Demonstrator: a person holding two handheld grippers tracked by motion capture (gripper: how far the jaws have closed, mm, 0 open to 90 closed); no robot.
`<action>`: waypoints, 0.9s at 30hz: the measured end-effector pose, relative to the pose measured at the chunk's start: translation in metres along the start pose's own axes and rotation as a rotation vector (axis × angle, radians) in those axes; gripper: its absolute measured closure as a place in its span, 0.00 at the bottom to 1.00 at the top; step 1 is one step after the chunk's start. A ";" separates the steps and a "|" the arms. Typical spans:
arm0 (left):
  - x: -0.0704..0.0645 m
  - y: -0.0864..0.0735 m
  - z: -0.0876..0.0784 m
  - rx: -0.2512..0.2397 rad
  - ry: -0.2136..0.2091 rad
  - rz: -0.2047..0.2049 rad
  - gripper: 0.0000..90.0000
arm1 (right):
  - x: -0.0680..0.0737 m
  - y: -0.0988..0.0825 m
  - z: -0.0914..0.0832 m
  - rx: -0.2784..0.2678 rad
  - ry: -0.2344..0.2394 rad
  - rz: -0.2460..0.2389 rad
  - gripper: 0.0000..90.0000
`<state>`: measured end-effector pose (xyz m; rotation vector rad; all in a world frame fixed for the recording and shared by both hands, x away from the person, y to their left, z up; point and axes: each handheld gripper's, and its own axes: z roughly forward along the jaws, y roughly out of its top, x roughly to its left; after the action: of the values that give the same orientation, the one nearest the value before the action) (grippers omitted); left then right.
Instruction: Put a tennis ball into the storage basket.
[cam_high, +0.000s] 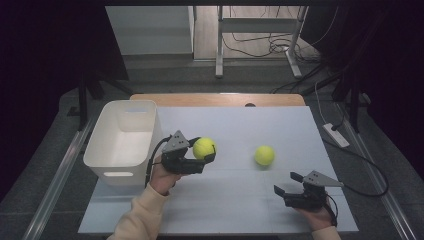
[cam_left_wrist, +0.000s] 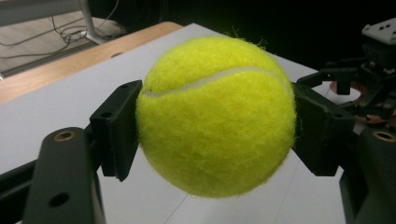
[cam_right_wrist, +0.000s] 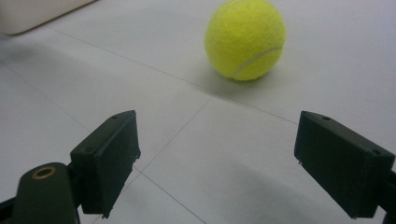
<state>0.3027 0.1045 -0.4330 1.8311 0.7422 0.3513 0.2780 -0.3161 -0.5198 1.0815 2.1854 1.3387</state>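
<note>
The left gripper (cam_high: 206, 156) clamps a light, fuzzy tennis ball (cam_high: 204, 148) across its middle near the surface's left edge; likely springy, so squeeze at its widest

We count two tennis balls: one (cam_high: 204, 148) between the jaws of the left gripper (cam_high: 200, 156), the other (cam_high: 264, 155) ahead of the right gripper (cam_high: 285, 183). We count one white bin (cam_high: 121, 140) beside the left gripper.
</note>
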 end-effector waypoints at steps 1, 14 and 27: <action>0.000 0.001 -0.002 -0.004 0.005 -0.002 0.29 | 0.000 0.000 0.000 -0.001 0.000 0.001 0.16; 0.002 0.007 -0.016 -0.051 0.014 -0.011 0.29 | 0.000 0.000 0.000 0.003 -0.001 0.001 0.16; 0.004 0.012 -0.026 -0.080 0.020 -0.008 0.29 | 0.000 0.000 0.000 0.000 -0.003 0.005 0.16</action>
<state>0.2950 0.1231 -0.4126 1.7509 0.7386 0.3893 0.2778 -0.3162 -0.5199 1.0897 2.1818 1.3379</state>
